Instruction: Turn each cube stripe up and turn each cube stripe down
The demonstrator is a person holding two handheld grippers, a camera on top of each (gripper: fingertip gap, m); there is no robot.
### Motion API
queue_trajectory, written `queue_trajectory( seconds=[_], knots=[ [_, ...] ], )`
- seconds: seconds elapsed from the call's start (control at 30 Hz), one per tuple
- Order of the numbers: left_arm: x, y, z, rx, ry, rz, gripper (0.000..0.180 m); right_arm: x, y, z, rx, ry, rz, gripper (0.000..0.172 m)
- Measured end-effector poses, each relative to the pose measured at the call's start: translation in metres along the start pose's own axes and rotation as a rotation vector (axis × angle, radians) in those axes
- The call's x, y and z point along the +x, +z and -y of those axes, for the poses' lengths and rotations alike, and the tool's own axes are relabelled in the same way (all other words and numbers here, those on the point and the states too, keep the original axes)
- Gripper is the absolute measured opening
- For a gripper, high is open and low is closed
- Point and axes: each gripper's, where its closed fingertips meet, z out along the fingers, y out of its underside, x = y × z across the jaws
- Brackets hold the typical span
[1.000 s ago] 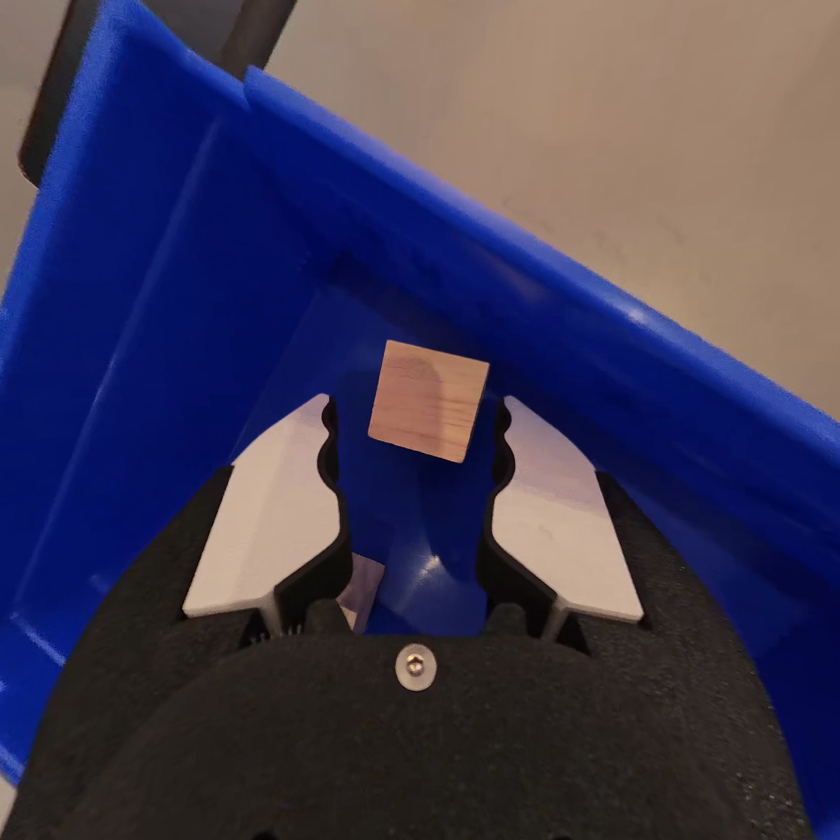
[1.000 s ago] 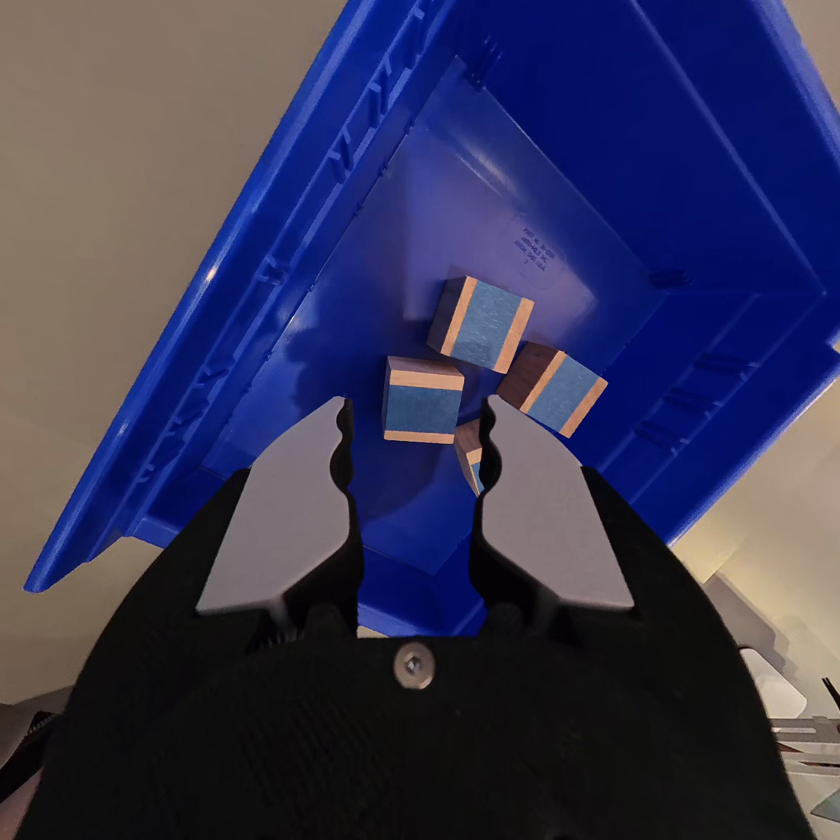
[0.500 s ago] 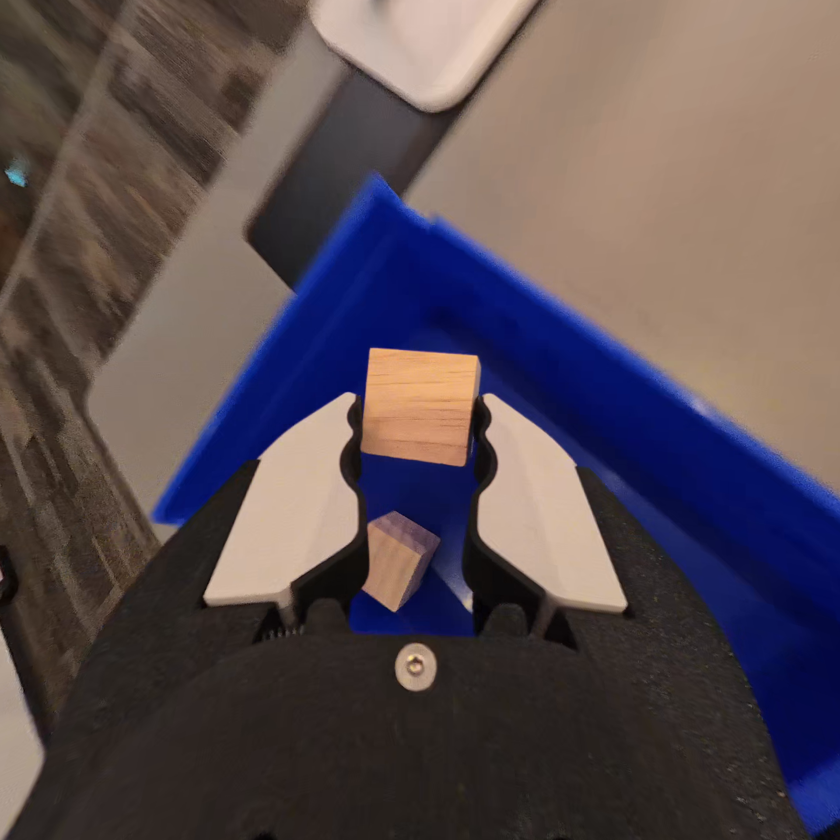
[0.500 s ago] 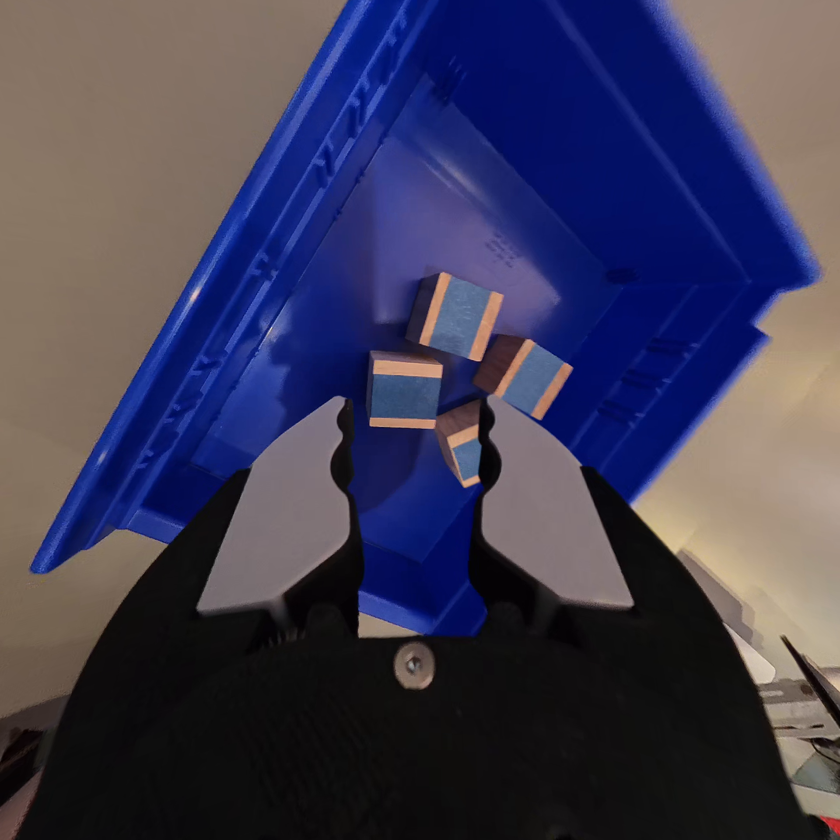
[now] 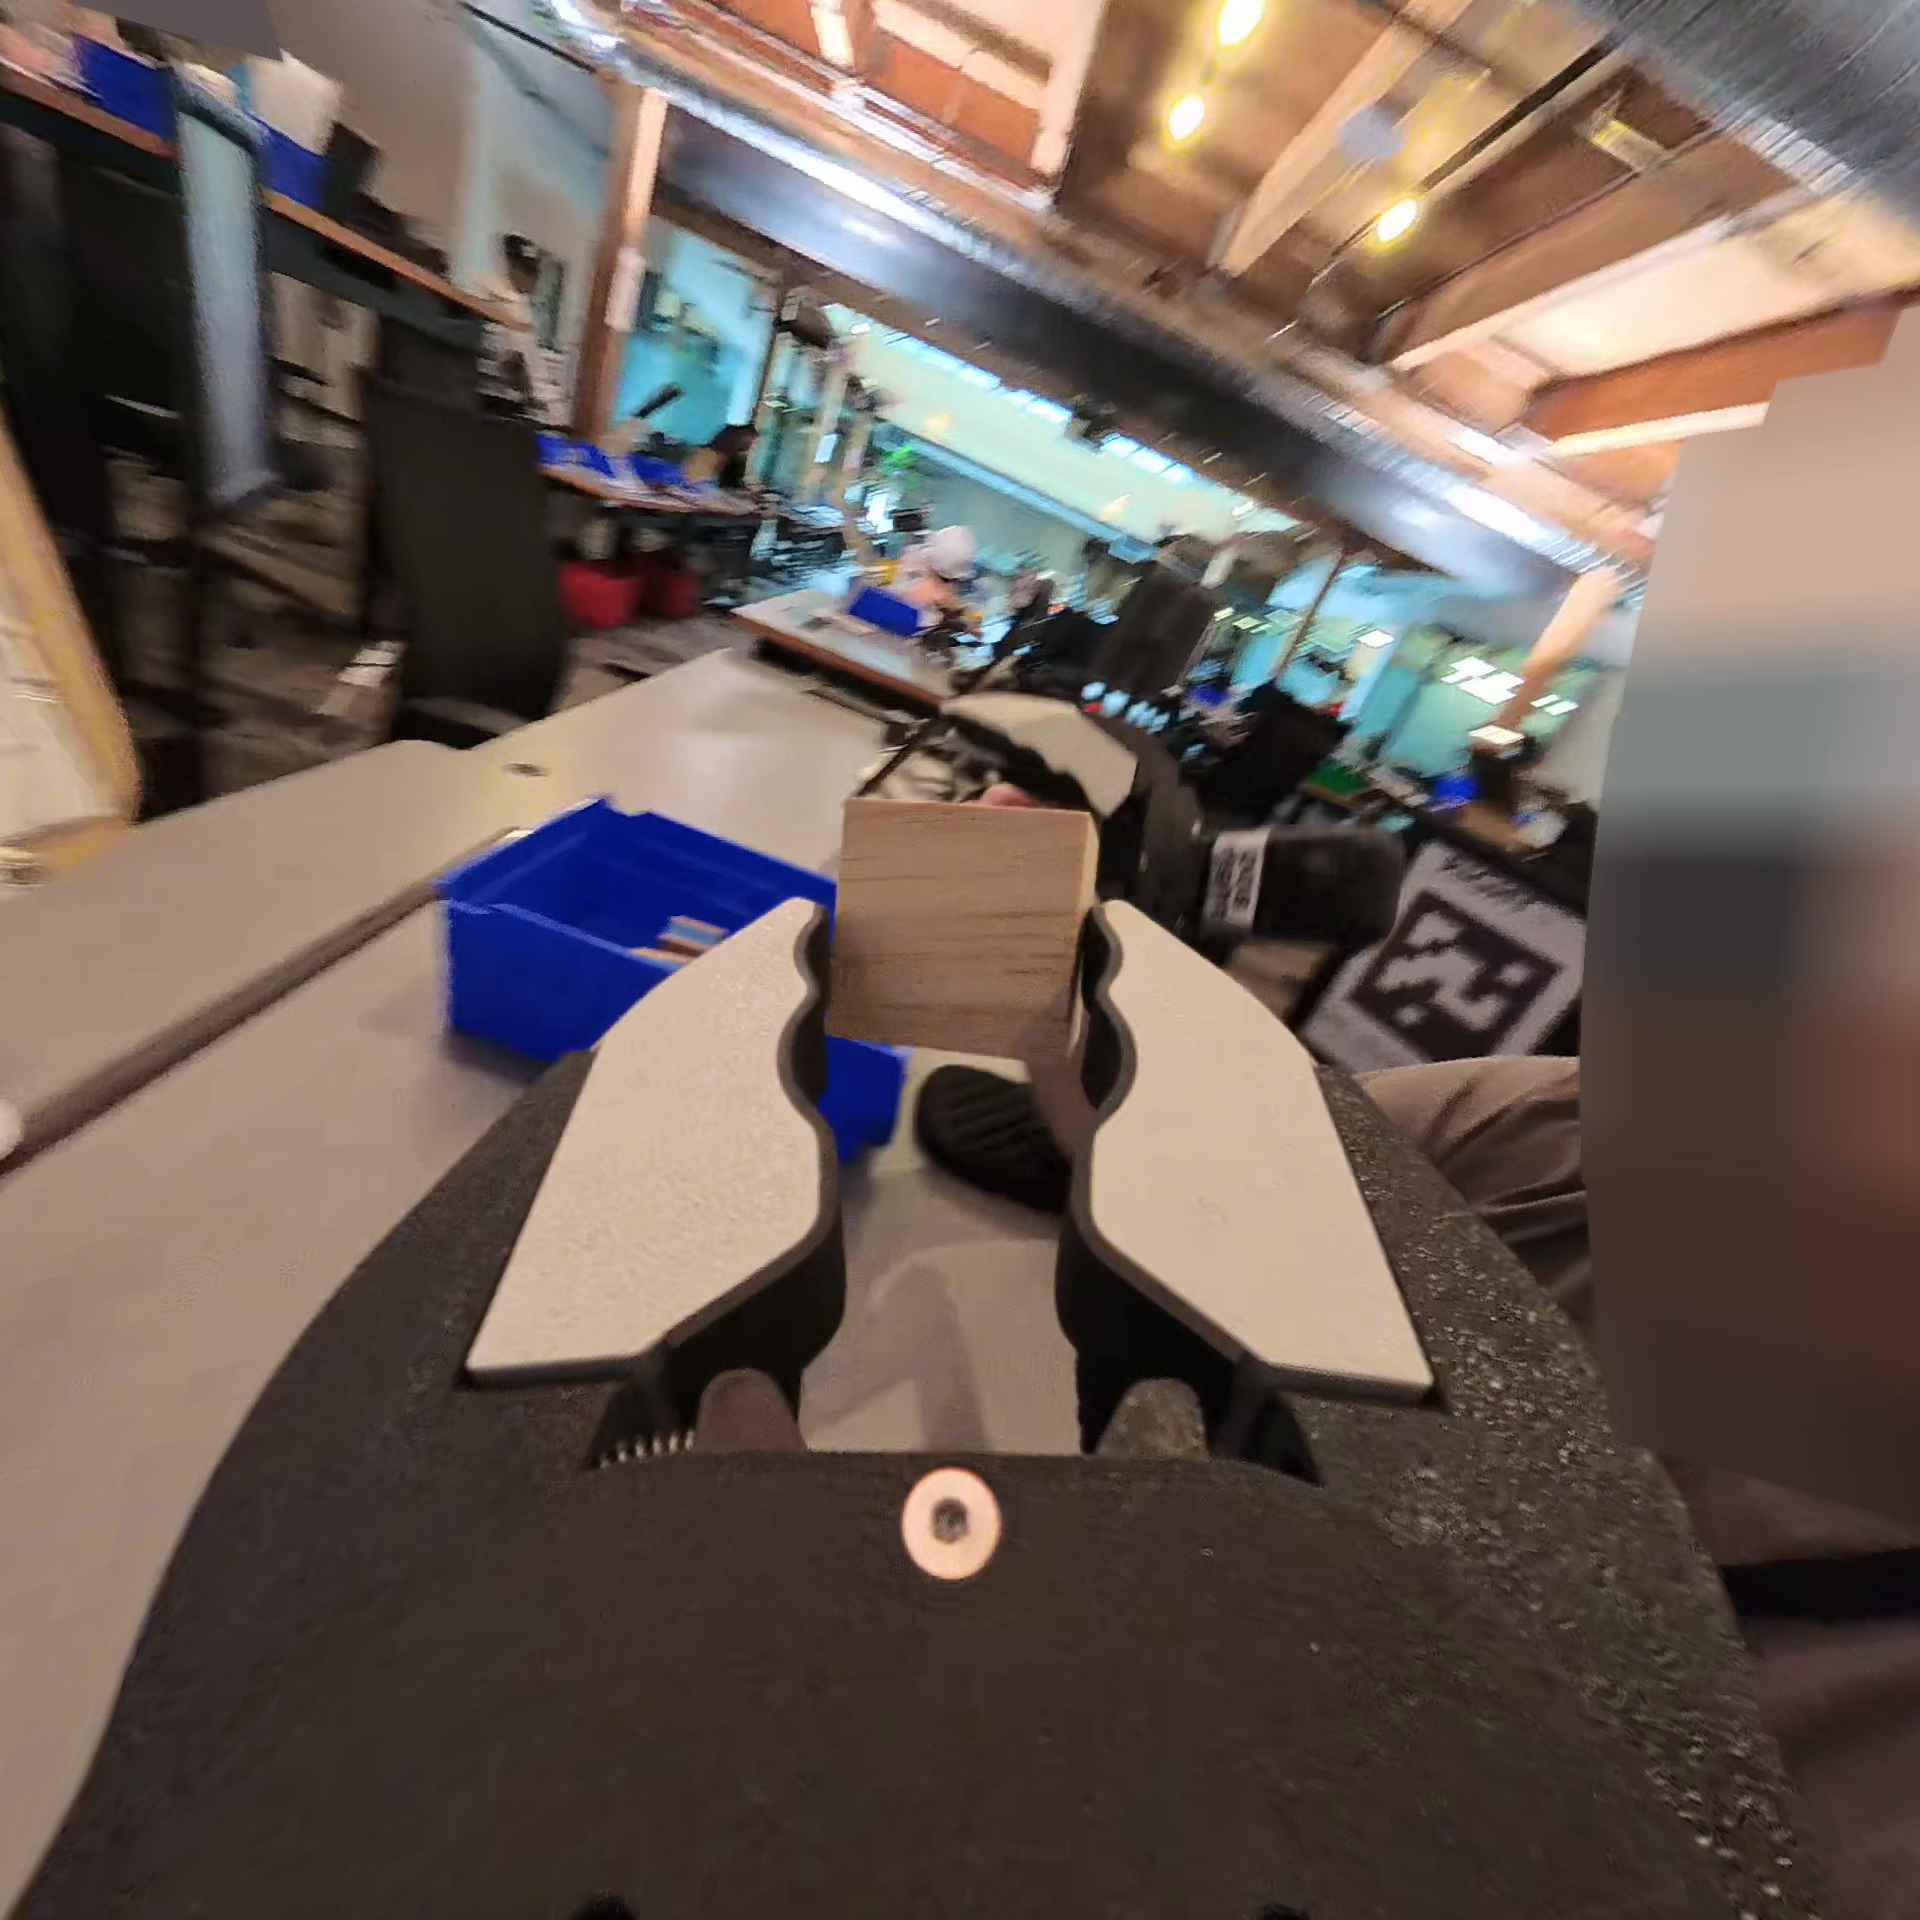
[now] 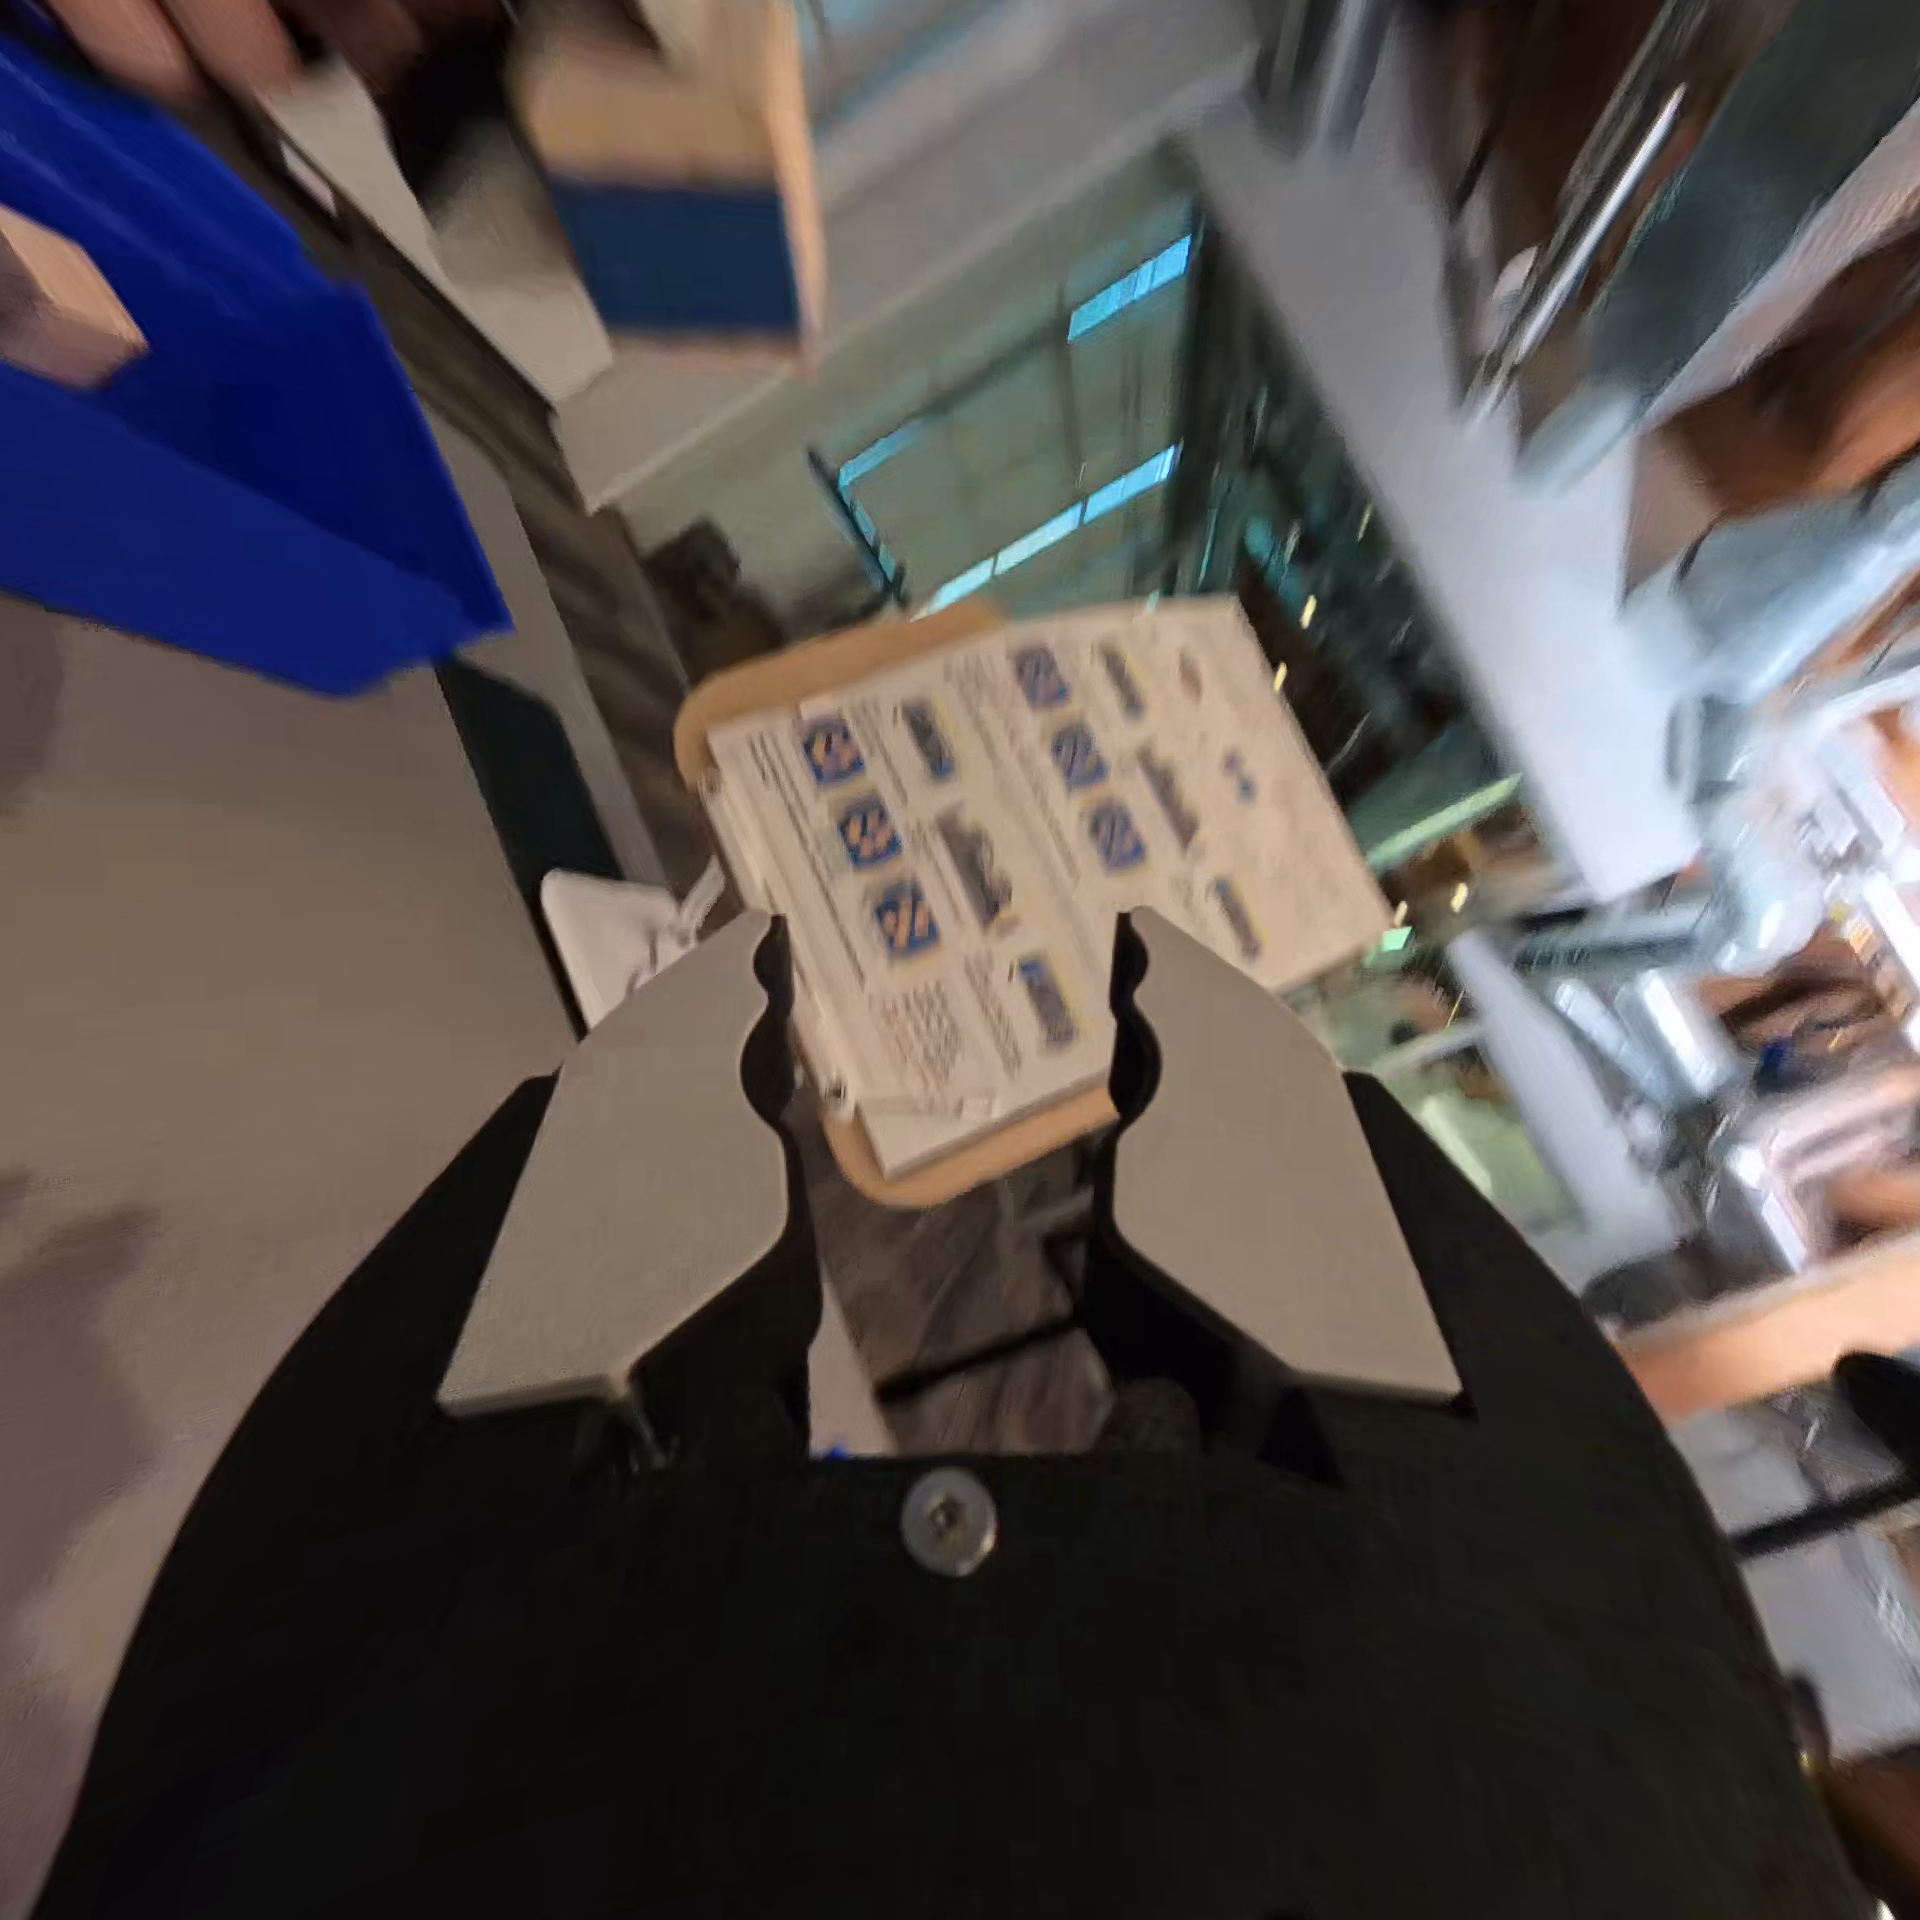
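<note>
My left gripper [image 5: 957,935] is shut on a plain wooden cube [image 5: 961,914]. Both pads press its sides and hold it in the air above the grey table [image 5: 260,1195]. The face towards me is bare wood with no stripe. A blue bin [image 5: 540,966] on the table behind holds striped cubes [image 5: 686,935]. My right gripper [image 6: 951,935] is open and empty and points off the table into the room. It also shows in the left wrist view [image 5: 1091,790], just behind the held cube. Another blue bin [image 6: 239,447] with a wooden cube [image 6: 52,301] sits at the right view's upper left.
A clipboard with a printed sheet [image 6: 1039,883] stands beyond the right fingers. A blurred tan block with a blue band [image 6: 675,187] shows at the top of that view. A person's leg [image 5: 1475,1132] is at the right, and a marker board [image 5: 1455,977] stands behind.
My left pads closed on the plain cube in the bin and lifted it out, and the view swung up to the room. My right gripper swung away from its bin of striped cubes, still open.
</note>
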Motion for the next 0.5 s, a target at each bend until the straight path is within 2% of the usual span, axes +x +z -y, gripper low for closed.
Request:
queue_trajectory(
  seconds=[0.07, 0.17, 0.37, 0.47, 0.5],
  knots=[
    [0.008, 0.014, -0.007, 0.004, -0.078, -0.078, 0.046, -0.015, -0.003, 0.035, 0.126, -0.011, -0.02, 0.061],
    [0.019, 0.032, -0.018, -0.008, -0.154, -0.168, 0.046, -0.034, -0.003, 0.062, 0.203, 0.031, -0.002, 0.065],
    [0.032, 0.058, -0.043, -0.073, -0.191, -0.258, 0.047, -0.037, 0.0, 0.067, 0.212, 0.039, -0.058, 0.057],
    [0.037, 0.062, -0.048, -0.094, -0.192, -0.28, 0.047, -0.039, 0.0, 0.065, 0.206, 0.059, -0.011, 0.045],
    [0.036, 0.062, -0.049, -0.103, -0.182, -0.274, 0.052, -0.04, 0.0, 0.064, 0.204, 0.065, 0.009, 0.045]
  ],
)
